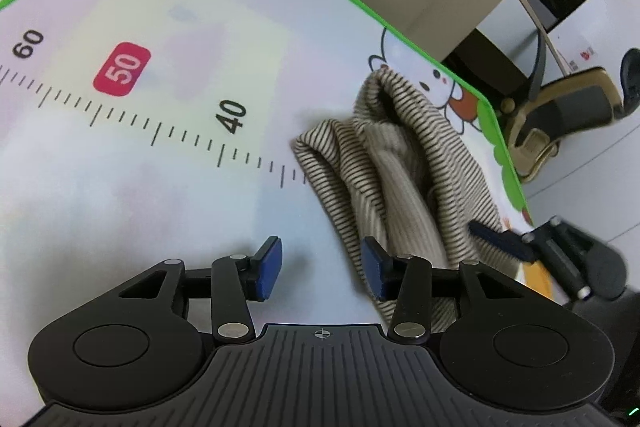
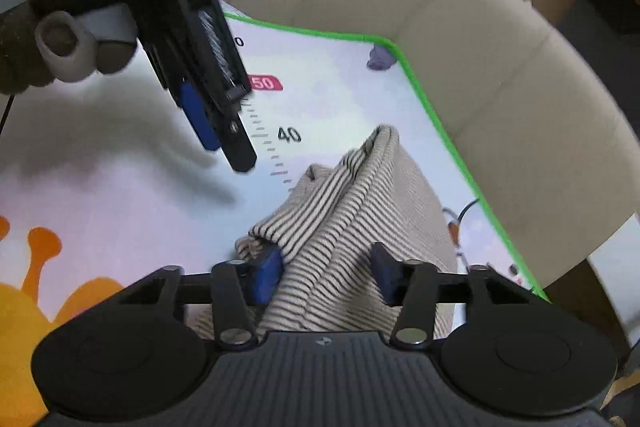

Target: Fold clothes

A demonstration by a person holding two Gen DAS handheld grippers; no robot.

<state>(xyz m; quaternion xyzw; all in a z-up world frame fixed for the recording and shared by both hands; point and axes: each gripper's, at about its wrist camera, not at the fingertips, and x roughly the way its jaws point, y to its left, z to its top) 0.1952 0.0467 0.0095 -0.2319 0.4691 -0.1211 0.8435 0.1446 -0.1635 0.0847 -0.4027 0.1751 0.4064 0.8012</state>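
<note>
**Garment** point(image 1: 404, 163): one striped beige knit, bunched in a loose heap on the mat point(image 1: 160, 187), close to the mat's green-bound edge and just past the "40" mark of the printed ruler point(image 1: 160, 135). It is crumpled, not flat; folds stand up and a plain ribbed panel shows between striped layers. No fold looks made yet, so you are likely at the start: it needs spreading first.

**Left gripper** point(image 1: 322, 265): you hold it tilted down over the mat, beside the heap. Jaws stand apart, with only bare mat between them. The right-hand pad point(image 1: 374, 267) lies against or over the garment's near edge; whether it touches, I cannot tell. Nothing is held. Placed so, it appears ready to take the heap's near side.

**Right gripper** point(image 2: 326, 273): you hold it low over the heap's other side, pointing along the cloth. Jaws stand wide, with a ridge of striped cloth rising between the pads point(image 2: 266, 275). The pads do not appear to press it, so it straddles the cloth and grips nothing. This placing suits a pinch on that ridge to lift and shake the garment out.

**Hand** point(image 2: 60, 7): in a dark glove, carrying the left gripper above the mat.

**Sofa** point(image 2: 460, 47): beige, curving behind the mat; not involved.

**Risk, judged**: a pinch here may catch several layers at once.
</note>
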